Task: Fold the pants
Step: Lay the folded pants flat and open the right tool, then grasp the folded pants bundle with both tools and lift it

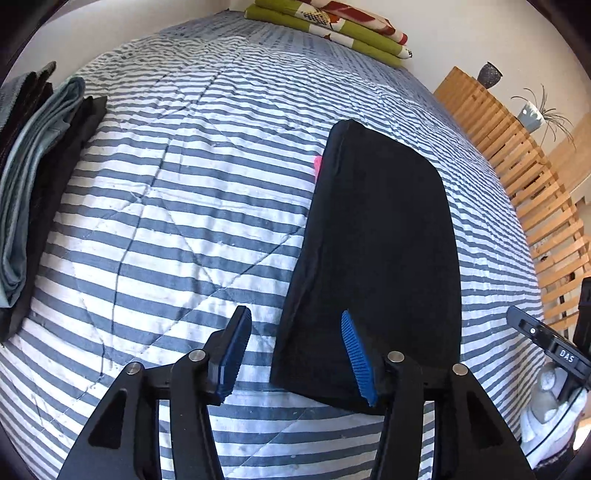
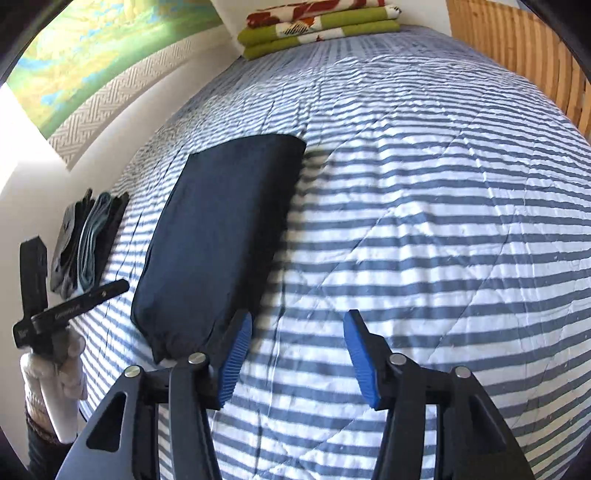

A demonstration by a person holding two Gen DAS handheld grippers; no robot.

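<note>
Dark navy pants [image 1: 380, 240] lie folded into a long flat rectangle on the striped bed cover [image 1: 192, 192]. My left gripper [image 1: 295, 350] hangs open above their near left corner, its blue pads [image 1: 356, 354] apart with nothing pressed between them. In the right wrist view the same folded pants [image 2: 221, 236] lie to the left, and my right gripper [image 2: 297, 358] is open over bare striped cover [image 2: 424, 240] just right of their near end. A small pink thing [image 1: 317, 164] shows at the pants' far left edge.
A stack of folded grey, pale blue and black clothes [image 1: 33, 184] lies at the bed's left edge. Folded green and red patterned bedding [image 1: 328, 26] sits at the far end. A wooden slatted frame [image 1: 524, 184] runs along the right. A gloved hand [image 2: 55, 369] holds the other gripper's handle.
</note>
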